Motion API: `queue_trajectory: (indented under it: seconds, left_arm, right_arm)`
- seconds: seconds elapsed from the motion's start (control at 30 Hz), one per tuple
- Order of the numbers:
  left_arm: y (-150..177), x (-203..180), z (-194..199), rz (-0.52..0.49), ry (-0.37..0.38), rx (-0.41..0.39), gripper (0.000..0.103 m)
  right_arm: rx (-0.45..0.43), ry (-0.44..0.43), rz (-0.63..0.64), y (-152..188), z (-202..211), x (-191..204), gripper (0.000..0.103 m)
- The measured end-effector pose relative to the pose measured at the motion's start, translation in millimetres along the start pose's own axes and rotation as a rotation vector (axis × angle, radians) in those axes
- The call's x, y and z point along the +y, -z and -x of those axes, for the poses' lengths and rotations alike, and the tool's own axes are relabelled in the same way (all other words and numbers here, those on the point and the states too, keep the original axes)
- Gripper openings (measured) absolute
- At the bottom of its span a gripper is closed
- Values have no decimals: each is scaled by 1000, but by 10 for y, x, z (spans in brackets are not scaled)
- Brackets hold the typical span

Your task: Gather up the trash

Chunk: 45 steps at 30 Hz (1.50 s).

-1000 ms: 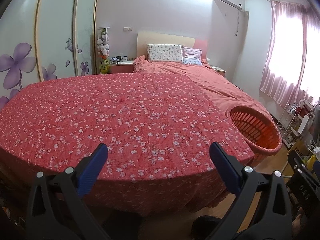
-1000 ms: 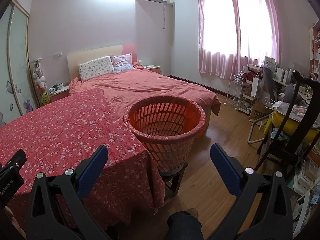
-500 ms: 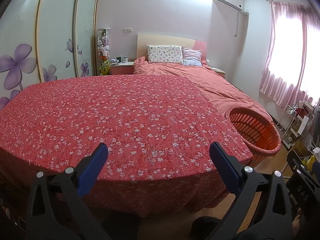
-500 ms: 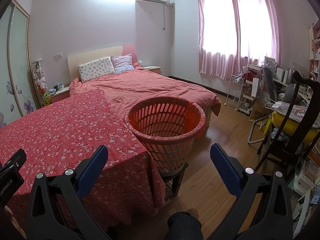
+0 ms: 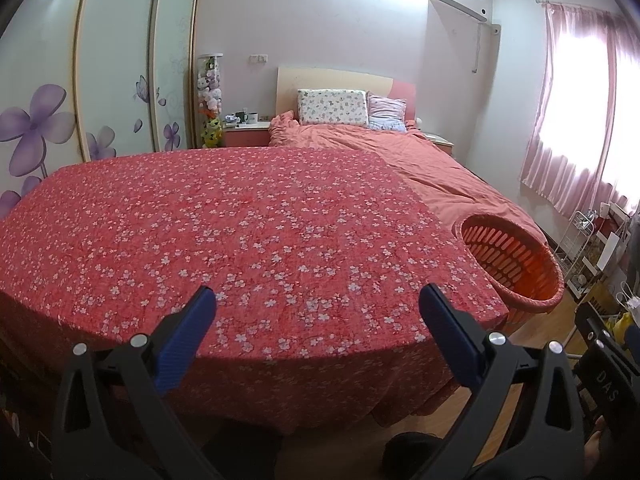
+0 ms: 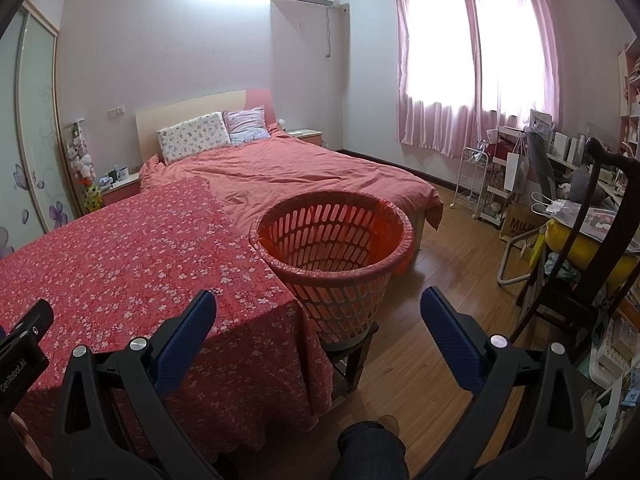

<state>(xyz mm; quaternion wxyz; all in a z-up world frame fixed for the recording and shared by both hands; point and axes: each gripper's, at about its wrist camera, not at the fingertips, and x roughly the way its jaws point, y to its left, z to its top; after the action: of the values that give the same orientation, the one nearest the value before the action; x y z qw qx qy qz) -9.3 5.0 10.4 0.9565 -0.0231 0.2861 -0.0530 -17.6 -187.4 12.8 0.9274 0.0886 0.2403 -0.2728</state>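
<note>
Hovering over floral red cloth [image 5: 256, 240], left gripper [image 5: 316, 312] jaws wide, empty. Right gripper [image 6: 318, 316] also wide, empty, w/ orange basket [image 6: 332, 248] just beside cloth edge, on a stool.

Your basket [image 5: 516, 264] base hidden behind floral cloth [image 5: 240, 240] in left view; its stool [image 6: 352, 356] partly covered in right. Nightstand items [image 5: 244, 118] too small. Desk clutter [image 6: 560, 200] unreadable.

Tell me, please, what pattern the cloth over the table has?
Red cloth with small white blossoms, clearest in the left wrist view.
</note>
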Motion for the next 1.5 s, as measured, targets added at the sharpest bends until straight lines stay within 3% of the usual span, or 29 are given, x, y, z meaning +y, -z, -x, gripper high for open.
queue_trajectory:
  seconds: [1.5]
  left_arm:
    - [42, -79, -7, -15, -9, 2, 99]
  right_arm:
    - [7, 1, -6, 55, -4, 11, 101]
